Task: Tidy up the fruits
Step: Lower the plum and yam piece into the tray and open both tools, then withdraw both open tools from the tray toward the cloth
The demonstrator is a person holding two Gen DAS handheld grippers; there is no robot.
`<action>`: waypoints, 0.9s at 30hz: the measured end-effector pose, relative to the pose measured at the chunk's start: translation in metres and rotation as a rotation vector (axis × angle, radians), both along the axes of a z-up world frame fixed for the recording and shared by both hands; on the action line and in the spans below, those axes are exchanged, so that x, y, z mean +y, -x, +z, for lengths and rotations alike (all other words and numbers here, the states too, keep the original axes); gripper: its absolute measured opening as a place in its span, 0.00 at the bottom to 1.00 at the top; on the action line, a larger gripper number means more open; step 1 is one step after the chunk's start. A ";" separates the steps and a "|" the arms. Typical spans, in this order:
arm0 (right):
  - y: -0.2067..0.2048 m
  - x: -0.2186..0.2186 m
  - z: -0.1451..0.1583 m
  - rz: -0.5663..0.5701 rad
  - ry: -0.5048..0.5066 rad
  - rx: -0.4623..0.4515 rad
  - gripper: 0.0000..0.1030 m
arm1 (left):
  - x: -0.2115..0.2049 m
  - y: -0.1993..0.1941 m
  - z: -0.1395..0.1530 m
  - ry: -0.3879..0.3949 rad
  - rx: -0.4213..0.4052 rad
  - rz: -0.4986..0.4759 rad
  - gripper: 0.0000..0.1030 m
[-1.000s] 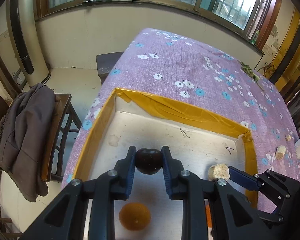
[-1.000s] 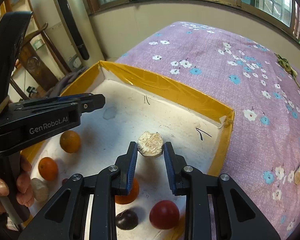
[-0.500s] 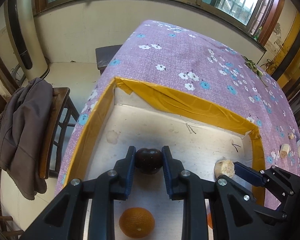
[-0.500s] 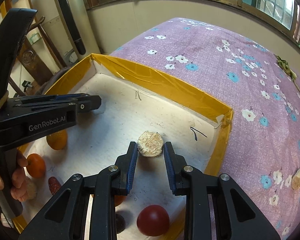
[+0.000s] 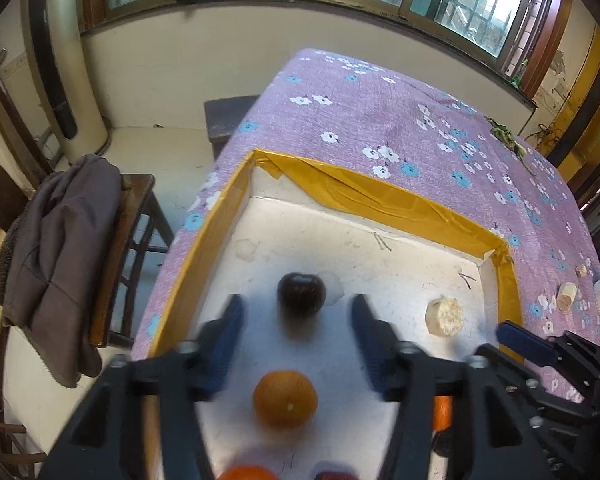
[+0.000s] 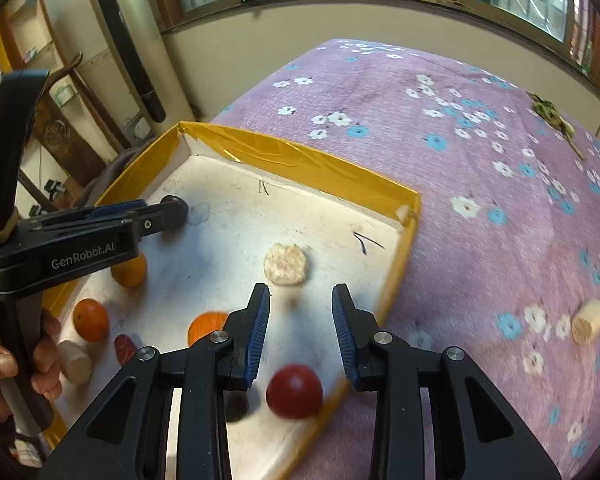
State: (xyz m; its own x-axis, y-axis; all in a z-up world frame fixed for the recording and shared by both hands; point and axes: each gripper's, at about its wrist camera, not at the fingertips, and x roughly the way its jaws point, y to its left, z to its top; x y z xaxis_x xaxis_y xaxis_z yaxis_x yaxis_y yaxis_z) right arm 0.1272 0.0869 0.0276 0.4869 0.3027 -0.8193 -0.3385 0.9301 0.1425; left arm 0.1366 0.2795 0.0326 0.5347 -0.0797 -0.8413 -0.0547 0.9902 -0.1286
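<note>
Both grips have just sprung apart! The left gripper (image 5: 296,312) now stands wide, dark plum (image 5: 301,293) free just ahead; the right gripper (image 6: 300,300) is slightly parted, beige chunk (image 6: 286,263) loose beyond its tips, both in the tray (image 6: 308,164).

Left gripper (image 5: 296,334) fingers (image 5: 224,340) smeared by motion blur, an orange fruit (image 5: 246,473) and a dark red fruit (image 5: 334,475) cut by the bottom edge, another orange fruit (image 5: 442,412) mostly hidden behind a gripper arm, dark fruit (image 6: 236,406) half hidden behind the right gripper (image 6: 300,322).
</note>
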 end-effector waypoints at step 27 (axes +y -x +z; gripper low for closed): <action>0.113 -0.143 0.011 -0.159 -0.045 -0.014 0.47 | -0.109 0.082 0.037 -0.057 -0.096 -0.033 0.93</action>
